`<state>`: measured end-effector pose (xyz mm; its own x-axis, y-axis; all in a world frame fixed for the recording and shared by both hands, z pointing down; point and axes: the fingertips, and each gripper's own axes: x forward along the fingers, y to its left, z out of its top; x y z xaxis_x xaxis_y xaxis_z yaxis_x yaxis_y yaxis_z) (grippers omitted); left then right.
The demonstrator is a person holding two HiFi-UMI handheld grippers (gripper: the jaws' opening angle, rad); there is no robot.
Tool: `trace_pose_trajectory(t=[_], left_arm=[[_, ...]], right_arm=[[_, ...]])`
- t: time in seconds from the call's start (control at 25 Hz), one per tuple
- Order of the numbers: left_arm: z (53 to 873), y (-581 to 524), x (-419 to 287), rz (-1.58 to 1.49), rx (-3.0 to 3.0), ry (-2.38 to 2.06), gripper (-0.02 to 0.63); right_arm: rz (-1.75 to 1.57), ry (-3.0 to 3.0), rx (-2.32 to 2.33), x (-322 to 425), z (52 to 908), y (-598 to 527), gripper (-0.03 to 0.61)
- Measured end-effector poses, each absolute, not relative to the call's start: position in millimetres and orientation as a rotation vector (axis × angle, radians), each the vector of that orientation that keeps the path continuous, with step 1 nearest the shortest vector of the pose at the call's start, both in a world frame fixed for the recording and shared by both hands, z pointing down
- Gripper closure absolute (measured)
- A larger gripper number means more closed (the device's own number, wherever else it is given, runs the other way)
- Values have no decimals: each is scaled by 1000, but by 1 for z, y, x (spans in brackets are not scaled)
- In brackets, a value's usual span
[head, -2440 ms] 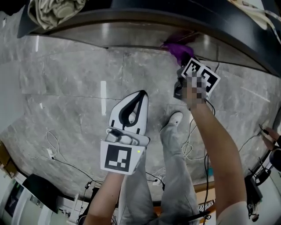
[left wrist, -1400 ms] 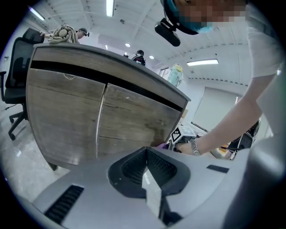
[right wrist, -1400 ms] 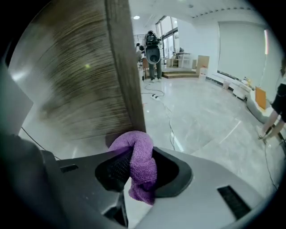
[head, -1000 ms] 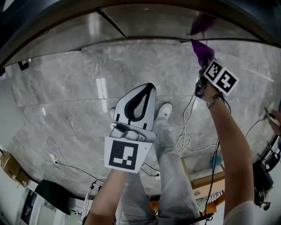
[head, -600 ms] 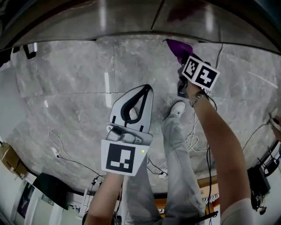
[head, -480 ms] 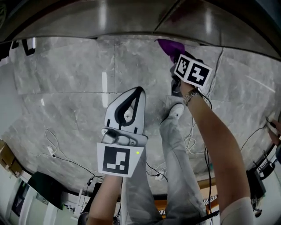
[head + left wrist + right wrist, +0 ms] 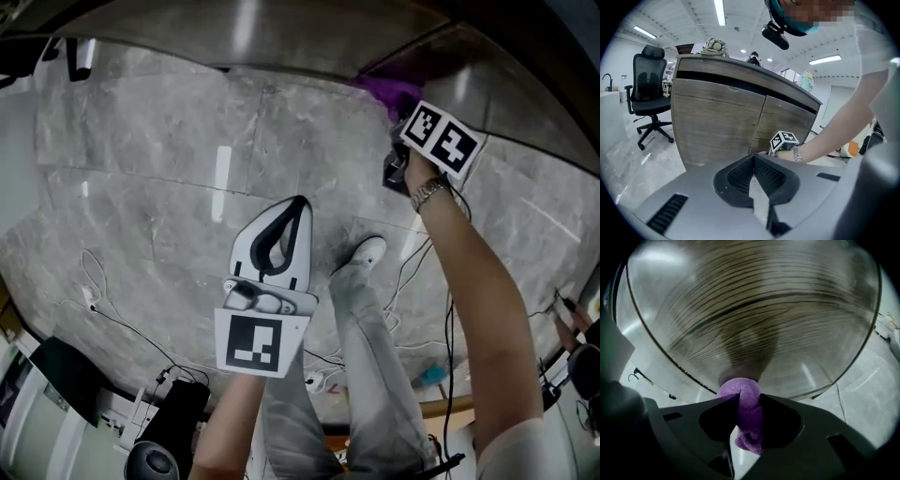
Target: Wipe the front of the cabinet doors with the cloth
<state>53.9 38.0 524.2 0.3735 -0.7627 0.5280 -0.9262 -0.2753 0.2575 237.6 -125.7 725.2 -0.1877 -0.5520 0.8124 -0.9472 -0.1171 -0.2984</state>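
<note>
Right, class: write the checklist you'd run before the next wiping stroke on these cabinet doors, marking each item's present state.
1. Purple cloth clamped in right hand-held gripper: ok.
2. Cloth pressed against cabinet door: cannot tell.
3. Left hand-held gripper shut, empty, away from the doors: ok.
4. Floor cables clear of the shoe: probably not ok, they lie beside it.

Looking down, I've got my right gripper [image 7: 401,112] holding the purple cloth [image 7: 382,89] right at the foot of the cabinet door [image 7: 281,33]. My left gripper [image 7: 299,202] hangs over the marble floor [image 7: 141,187], well apart.
</note>
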Motion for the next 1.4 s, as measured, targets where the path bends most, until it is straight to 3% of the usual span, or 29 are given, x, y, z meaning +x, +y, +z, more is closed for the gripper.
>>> trace_pose_trajectory(t=[0.48, 0.8, 1.04, 1.4], left_arm=[[533, 25, 192, 394, 2210, -1315, 607], [546, 30, 224, 416, 2196, -1268, 607], [533, 13, 220, 406, 2228, -1246, 607], [523, 16, 176, 453, 2289, -1199, 607]], right_arm=[[1160, -1552, 1740, 440, 743, -103, 460], [1128, -1427, 1844, 520, 746, -87, 460], [1186, -1373, 1852, 504, 747, -61, 460], [1338, -1519, 1672, 355, 766, -44, 460]])
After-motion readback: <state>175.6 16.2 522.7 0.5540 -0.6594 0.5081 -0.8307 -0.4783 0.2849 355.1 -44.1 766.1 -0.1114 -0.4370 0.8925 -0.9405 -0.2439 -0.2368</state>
